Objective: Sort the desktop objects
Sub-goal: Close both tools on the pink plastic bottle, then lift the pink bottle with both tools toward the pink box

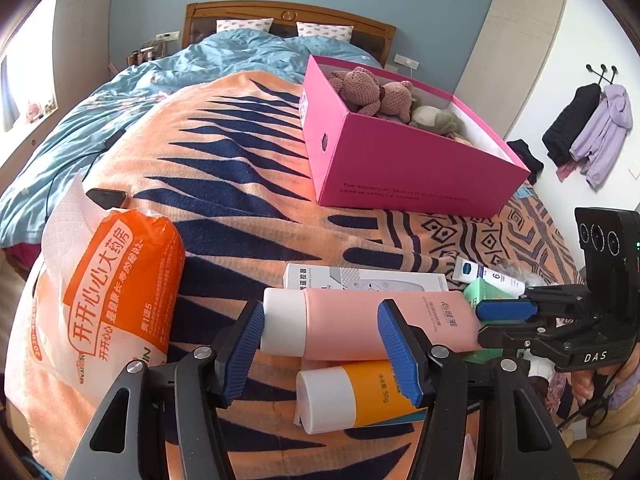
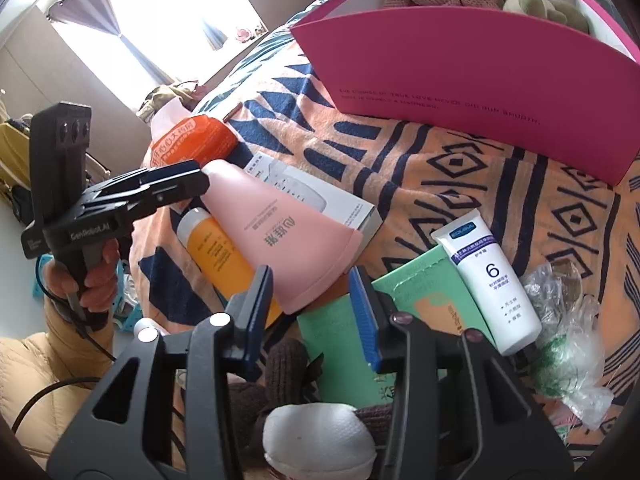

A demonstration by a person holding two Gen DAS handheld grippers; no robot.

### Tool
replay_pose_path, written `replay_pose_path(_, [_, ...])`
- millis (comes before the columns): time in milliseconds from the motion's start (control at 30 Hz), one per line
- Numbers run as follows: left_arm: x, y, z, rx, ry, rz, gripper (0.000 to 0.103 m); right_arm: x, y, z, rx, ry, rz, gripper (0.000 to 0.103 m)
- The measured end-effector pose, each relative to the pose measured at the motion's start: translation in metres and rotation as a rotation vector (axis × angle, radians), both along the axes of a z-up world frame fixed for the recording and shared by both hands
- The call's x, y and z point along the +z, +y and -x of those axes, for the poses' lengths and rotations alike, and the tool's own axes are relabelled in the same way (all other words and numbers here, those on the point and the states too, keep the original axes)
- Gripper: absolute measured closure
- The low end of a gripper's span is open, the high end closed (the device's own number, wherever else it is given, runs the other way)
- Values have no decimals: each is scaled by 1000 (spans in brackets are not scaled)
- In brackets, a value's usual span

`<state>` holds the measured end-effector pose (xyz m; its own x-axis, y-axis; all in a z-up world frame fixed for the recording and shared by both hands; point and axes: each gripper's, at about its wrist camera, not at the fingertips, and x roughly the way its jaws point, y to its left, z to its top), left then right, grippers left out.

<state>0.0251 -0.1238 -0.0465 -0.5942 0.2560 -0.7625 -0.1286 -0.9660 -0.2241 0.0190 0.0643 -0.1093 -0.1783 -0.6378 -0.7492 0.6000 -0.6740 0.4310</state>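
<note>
Now the left gripper point(image 1: 324, 340) has its fingers spread apart around the pink tube point(image 1: 360, 326), not yet pressing it. The right gripper point(image 2: 316, 304) is also released, beside the tube's flat end. The tube lies across the orange tube point(image 1: 352, 396), so closing could roll it away toward the pink box point(image 1: 400, 168).

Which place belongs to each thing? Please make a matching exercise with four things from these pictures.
Things:
1. crocheted bear
2. orange tube
3. white tube marked 6
4. tissue pack

Places:
A. lying on a green packet
B. left of the pink tube
C. inside the pink box
D. nearer the camera than the pink tube, between the open left tongs

Pairs: 1-C, 2-D, 3-A, 4-B
</note>
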Motion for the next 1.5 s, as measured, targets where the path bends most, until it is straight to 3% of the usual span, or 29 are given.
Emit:
replay_pose_path(267, [-10,-3,6,2,-66,-6,41,-4,-4,7,4,-37,23,59])
replay_pose_path(1133, [-10,-1,7,-13,-85,6,42,-11,-4,16,-51,-95,57,59])
replay_pose_path(1500, [6,16,3,-17,-44,26,42,1,1,10,-92,24,20,59])
